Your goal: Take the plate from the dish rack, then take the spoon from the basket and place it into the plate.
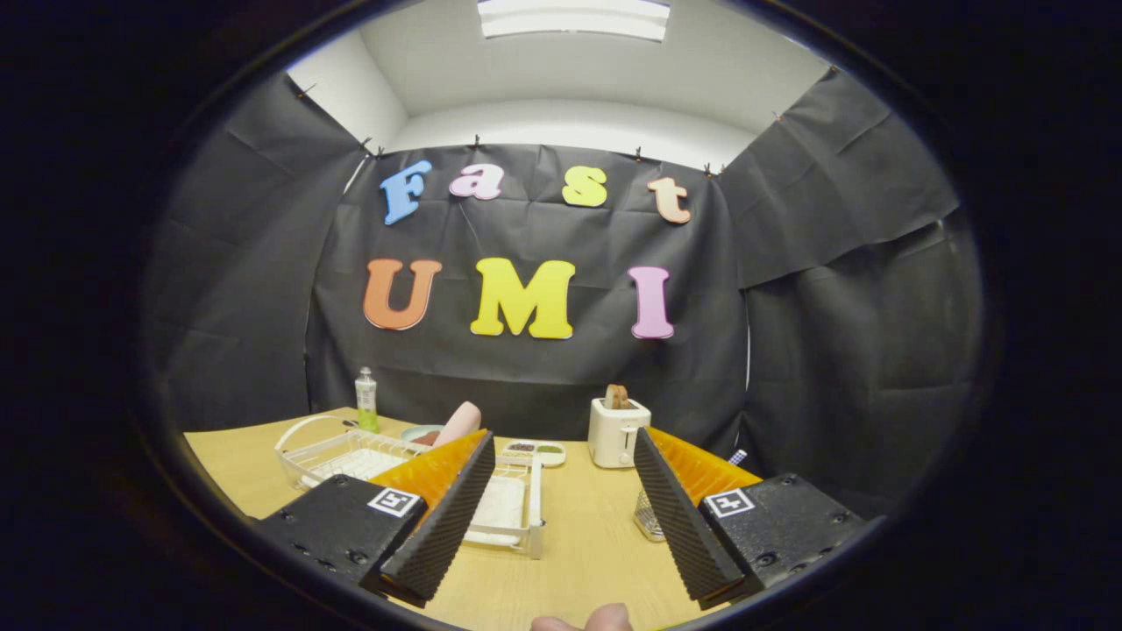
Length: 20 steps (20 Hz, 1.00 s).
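Well, the gripper (561, 517) hovers over the wooden surface (578, 543), its 2 fingers spread wide apart, gripping nothing. Just beyond the left finger sits the white dish rack (351, 451), a pink plate (458, 423) upright at its back. A small wire basket (647, 517) peeks behind the right finger. Farther back, a white toaster (618, 431) holds bread, beside a small sectioned tray (536, 451) and a green bottle (366, 400).
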Each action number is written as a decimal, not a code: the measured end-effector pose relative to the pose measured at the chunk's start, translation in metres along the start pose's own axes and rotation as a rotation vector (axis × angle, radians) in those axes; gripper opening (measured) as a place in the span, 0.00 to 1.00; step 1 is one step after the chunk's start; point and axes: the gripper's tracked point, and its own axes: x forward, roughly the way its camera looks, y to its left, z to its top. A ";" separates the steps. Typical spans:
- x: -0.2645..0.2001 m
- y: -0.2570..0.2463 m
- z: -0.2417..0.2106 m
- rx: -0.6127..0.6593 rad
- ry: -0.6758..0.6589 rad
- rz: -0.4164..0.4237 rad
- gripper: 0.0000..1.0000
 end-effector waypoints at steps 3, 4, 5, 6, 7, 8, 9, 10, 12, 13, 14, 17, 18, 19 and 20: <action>0.007 0.004 0.004 0.013 0.023 0.021 1.00; 0.011 0.007 0.005 0.013 0.037 0.035 1.00; 0.016 0.012 0.007 0.017 0.052 0.052 1.00; 0.024 0.018 0.008 0.017 0.069 0.072 1.00; 0.031 0.023 0.012 0.013 0.085 0.089 1.00; 0.040 0.028 0.017 0.010 0.098 0.103 1.00; 0.049 0.034 0.023 0.006 0.113 0.121 1.00; 0.057 0.041 0.030 0.000 0.126 0.137 1.00; 0.075 0.050 0.046 -0.021 0.145 0.152 1.00; 0.084 0.054 0.053 -0.029 0.154 0.154 1.00; 0.092 0.060 0.060 -0.030 0.162 0.161 1.00; 0.119 0.081 0.069 -0.041 0.220 0.189 1.00; 0.128 0.086 0.069 -0.050 0.246 0.193 1.00; 0.137 0.093 0.068 -0.054 0.277 0.201 1.00; 0.145 0.100 0.065 -0.049 0.318 0.212 1.00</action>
